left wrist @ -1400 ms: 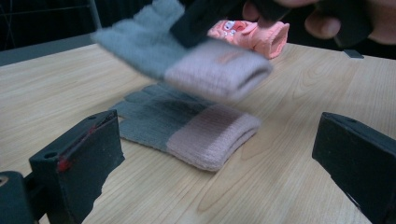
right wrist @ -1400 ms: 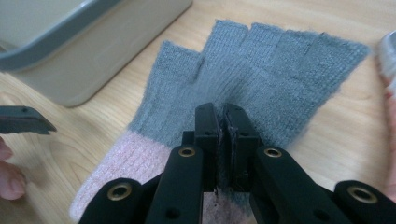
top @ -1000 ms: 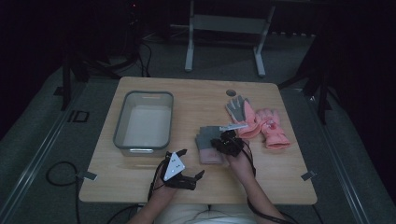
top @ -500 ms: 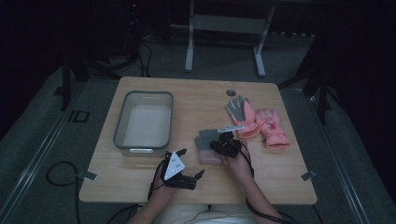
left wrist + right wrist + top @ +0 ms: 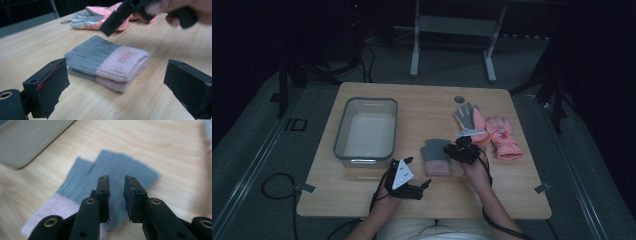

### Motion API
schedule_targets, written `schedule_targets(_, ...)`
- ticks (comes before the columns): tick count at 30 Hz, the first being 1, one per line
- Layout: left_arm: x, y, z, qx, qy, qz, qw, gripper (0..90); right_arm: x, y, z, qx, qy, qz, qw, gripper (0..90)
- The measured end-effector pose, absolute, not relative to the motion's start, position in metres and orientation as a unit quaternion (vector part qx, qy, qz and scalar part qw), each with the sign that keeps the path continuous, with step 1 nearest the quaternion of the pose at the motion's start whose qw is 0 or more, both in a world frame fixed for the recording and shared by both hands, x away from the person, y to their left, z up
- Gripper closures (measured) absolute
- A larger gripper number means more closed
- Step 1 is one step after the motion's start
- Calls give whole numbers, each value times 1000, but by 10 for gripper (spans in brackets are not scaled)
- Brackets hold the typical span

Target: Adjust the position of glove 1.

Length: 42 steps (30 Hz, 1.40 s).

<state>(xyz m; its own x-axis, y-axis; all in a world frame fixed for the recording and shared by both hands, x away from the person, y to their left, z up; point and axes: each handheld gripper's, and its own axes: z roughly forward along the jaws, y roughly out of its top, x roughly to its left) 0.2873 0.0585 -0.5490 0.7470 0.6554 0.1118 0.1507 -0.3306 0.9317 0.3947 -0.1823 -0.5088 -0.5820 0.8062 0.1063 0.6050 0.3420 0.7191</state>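
Since the earlier frames the right gripper (image 5: 460, 148) has lifted slightly off the stacked pair of grey-and-pink knit gloves (image 5: 436, 156) and its jaws have just been opening; a narrow gap now stands between them with nothing held, and in the right gripper view they hover above the grey part of the gloves, apart from the fabric. The left gripper (image 5: 414, 178) has stayed where it was, on the near side of the gloves toward the person, resting low over the wooden table (image 5: 362, 195). Its jaws are spread wide and empty; in the left gripper view they frame the knit gloves, which lie flat on the table, one on top of the other, grey finger ends pointing away from the person and pink cuffs toward the person, with a small label on the upper cuff.

Beyond the knit gloves, on the far right side of them, lies a pair of pink ski gloves (image 5: 492, 131), one with its grey palm up. To the left of the knit gloves, well apart, stands a clear plastic bin (image 5: 343, 145).
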Motion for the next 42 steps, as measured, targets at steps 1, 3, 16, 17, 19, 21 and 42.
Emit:
schedule_targets(1,290,57,-547,781,258,235,519,56,397,-186,-505,438,808,369,141,683)
schedule_targets(3,295,53,-541,790,249,196,524,64,404,-191,-498,434,809,369,148,633)
schedule_targets(16,331,13,-540,883,145,158,418,127,436,-182,-506,438,812,364,128,537)
schedule_targets(17,332,12,-542,885,135,165,413,144,438,-181,-509,440,812,363,124,523)
schedule_targets(19,332,11,-543,887,132,170,409,178,440,-180,-511,439,813,360,124,511)
schedule_targets(21,337,8,-548,898,120,171,387,213,445,-178,-519,444,816,352,117,475)
schedule_targets(42,331,4,-557,904,73,262,330,534,448,-172,-545,460,820,333,74,543)
